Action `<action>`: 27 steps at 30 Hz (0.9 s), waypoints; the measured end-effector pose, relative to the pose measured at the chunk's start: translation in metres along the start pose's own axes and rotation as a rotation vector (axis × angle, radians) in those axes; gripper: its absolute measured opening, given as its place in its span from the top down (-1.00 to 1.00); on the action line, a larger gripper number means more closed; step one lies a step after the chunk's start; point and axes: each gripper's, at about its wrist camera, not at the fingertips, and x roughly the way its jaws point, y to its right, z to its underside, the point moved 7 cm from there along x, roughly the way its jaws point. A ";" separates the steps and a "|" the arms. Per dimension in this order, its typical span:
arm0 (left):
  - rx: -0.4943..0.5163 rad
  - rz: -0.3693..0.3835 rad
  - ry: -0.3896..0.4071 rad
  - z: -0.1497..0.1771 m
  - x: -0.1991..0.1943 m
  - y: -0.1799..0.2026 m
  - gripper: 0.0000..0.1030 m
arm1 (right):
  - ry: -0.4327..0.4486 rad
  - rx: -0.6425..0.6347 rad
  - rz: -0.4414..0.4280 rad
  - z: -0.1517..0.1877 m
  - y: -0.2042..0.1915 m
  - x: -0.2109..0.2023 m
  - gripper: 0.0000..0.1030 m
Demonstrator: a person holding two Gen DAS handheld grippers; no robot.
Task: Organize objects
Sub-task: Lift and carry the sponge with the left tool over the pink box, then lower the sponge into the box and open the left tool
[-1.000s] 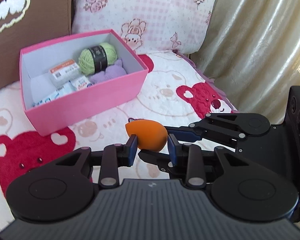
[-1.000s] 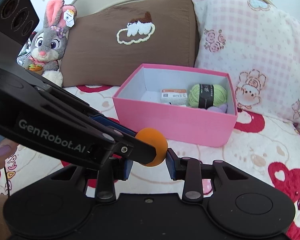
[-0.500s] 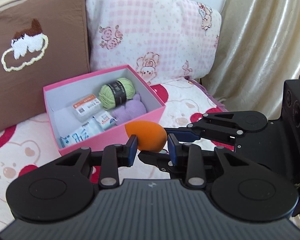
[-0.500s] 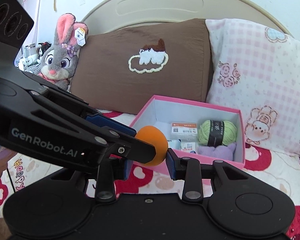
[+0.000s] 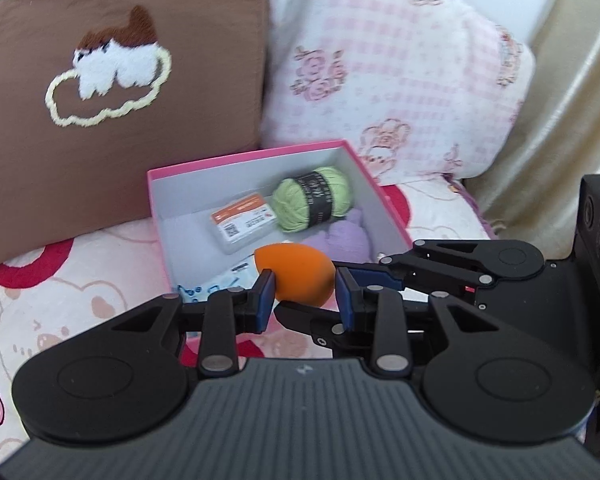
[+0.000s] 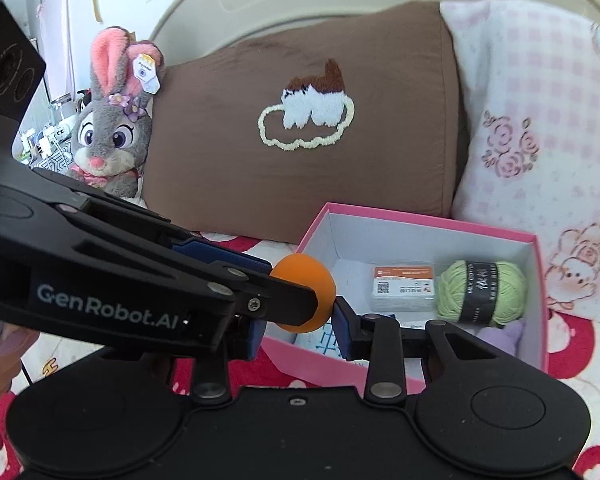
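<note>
Right wrist view: both grippers' fingers [image 6: 342,322] pinch an orange sponge [image 6: 306,280] above the pink box [image 6: 380,220] holding green yarn [image 6: 482,296].

We can read "GenRobot.AI" in grey-white letters on the black plastic side of the left gripper [image 6: 296,300], which reaches in from the left of the open pink cardboard box [image 6: 540,280]. Inside that box, a small clear plastic case with an orange-and-white label [image 6: 403,286] carries a QR code, its print too small for us to read. Beside it, the black paper band on the green yarn ball [image 6: 482,292] bears pale lettering we cannot make out.
</note>
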 end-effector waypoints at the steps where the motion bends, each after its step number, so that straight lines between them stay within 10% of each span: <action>1: -0.024 -0.006 -0.021 -0.004 0.009 -0.008 0.40 | -0.011 0.011 -0.008 -0.003 0.004 0.010 0.22; 14: -0.196 -0.084 -0.195 -0.015 0.122 -0.063 0.39 | -0.211 0.038 -0.068 0.005 0.054 0.125 0.23; 27: -0.226 -0.146 -0.197 -0.016 0.147 -0.078 0.41 | -0.230 0.045 -0.085 0.008 0.067 0.162 0.18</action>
